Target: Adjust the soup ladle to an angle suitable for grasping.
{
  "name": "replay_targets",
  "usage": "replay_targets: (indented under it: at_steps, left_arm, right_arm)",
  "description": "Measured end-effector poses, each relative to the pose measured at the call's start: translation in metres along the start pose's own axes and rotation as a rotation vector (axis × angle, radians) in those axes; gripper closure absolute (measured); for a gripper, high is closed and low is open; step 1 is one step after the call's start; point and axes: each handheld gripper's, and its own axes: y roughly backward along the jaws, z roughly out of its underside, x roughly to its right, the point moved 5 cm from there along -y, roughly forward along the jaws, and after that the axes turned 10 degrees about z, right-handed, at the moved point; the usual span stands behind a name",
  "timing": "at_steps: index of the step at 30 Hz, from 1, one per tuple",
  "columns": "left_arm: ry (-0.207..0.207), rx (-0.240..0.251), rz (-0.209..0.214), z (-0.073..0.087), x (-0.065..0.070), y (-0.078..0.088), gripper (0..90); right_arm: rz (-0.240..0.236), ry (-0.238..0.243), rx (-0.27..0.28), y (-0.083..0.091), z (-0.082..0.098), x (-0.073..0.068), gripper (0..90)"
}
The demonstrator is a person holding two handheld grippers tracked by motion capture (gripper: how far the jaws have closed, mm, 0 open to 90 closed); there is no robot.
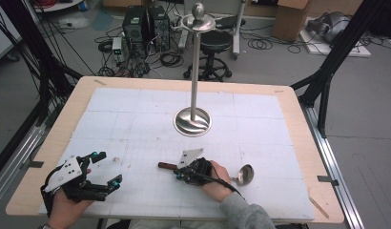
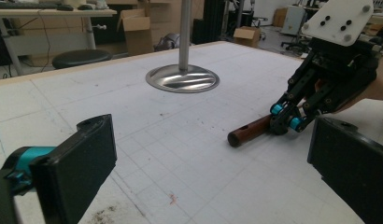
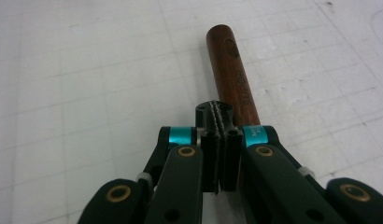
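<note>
The ladle (image 1: pixel 217 174) lies on the near middle of the counter (image 1: pixel 136 124), bowl to the right, wooden handle to the left; it looks stiff, light, with a slippery steel bowl, so the handle is best to hold. The right hand-held gripper (image 3: pixel 219 122) is pressed together beside the handle, not pinching it; the left hand-held gripper (image 1: pixel 104 168) is spread, near left.

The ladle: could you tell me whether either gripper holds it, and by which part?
Neither. The right gripper is shut pad to pad over the ladle, at its wooden handle; the left gripper is open, empty.
</note>
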Motion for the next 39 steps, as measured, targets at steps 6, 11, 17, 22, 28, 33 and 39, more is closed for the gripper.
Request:
replay_targets:
  at_steps: [6, 11, 17, 22, 28, 33, 39]
  left_arm:
    - [0.001, 0.001, -0.001, 0.0, 0.0, 0.0, 1.7]
    - [-0.004, -0.001, -0.002, 0.0, 0.0, 0.001, 1.8]
    - [-0.004, -0.001, -0.002, 0.0, 0.0, 0.001, 1.7]
    - [0.0, 0.001, -0.001, 0.0, 0.0, 0.0, 1.7]
    - [-0.001, 0.0, -0.001, 0.0, 0.0, 0.0, 1.8]
    - [-0.004, 0.002, 0.0, -0.001, 0.0, 0.0, 1.8]
    - [-0.004, 0.001, 0.002, 0.0, 0.0, 0.0, 1.8]
  right_arm:
    - [0.04, -0.039, -0.012, 0.0, 0.004, 0.015, 89.6]
    - [0.063, -0.069, -0.024, 0.001, 0.007, 0.023, 89.5]
    - [0.098, -0.104, -0.042, 0.004, 0.012, 0.032, 89.5]
    - [0.113, -0.145, -0.045, 0.004, 0.014, 0.039, 89.5]
    - [0.121, -0.151, -0.044, 0.004, 0.014, 0.041, 89.5]
    - [0.073, -0.185, -0.032, 0.008, 0.013, 0.042, 89.4]
    - [0.025, -0.182, 0.063, 0.04, -0.001, 0.051, 81.6]
